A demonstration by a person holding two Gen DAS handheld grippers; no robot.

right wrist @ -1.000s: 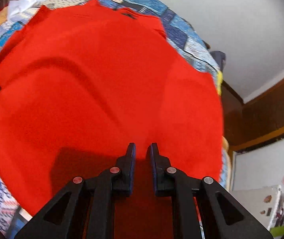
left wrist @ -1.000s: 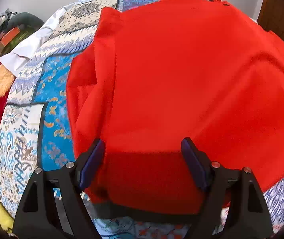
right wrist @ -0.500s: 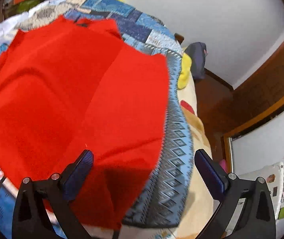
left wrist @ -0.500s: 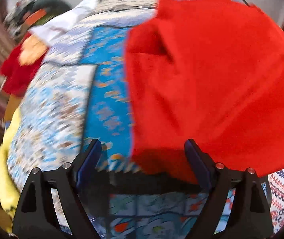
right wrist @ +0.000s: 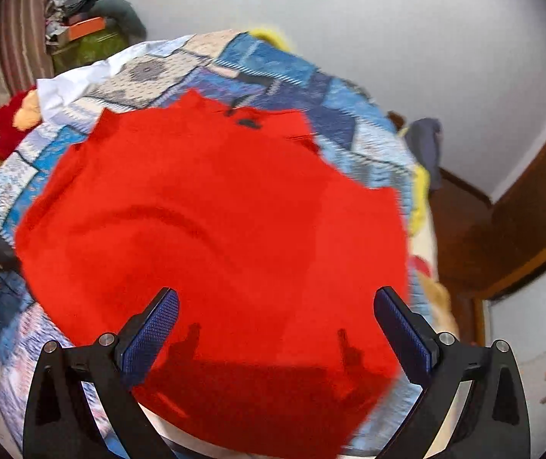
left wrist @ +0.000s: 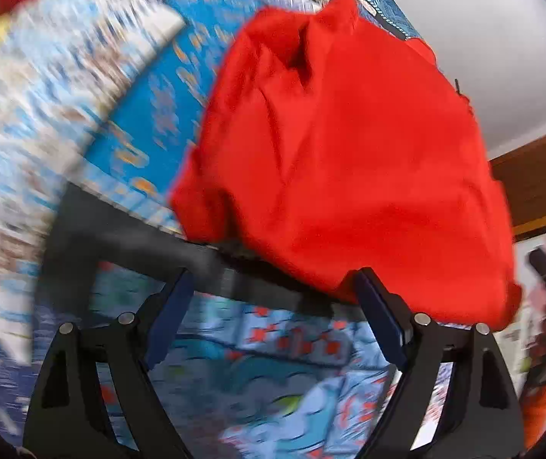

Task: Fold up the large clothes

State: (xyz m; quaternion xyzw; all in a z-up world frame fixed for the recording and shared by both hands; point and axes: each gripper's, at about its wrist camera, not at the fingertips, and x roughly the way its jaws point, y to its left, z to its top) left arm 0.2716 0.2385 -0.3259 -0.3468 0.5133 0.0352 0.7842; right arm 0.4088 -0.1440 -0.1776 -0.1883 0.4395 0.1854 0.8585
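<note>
A large red garment [right wrist: 215, 229] lies spread on a bed with a blue patchwork quilt [right wrist: 273, 72]. Its collar [right wrist: 244, 116] points to the far side. In the left wrist view the red garment [left wrist: 349, 160] fills the upper right, its left side bunched and folded over. My left gripper [left wrist: 273, 298] is open over the quilt [left wrist: 150, 122] at the garment's near left edge, with nothing between its fingers. My right gripper [right wrist: 275, 313] hangs wide open above the garment's near part, holding nothing.
A white cloth [right wrist: 74, 88] and a red and orange soft toy [right wrist: 17, 118] lie at the bed's far left. A pile of clothes and boxes [right wrist: 85, 23] stands in the corner. Brown wooden trim [right wrist: 521, 229] and floor are to the right of the bed.
My right gripper went from shut on the red cloth to wide open and rose above it. My left gripper slid left off the garment and rolled; its view is now blurred.
</note>
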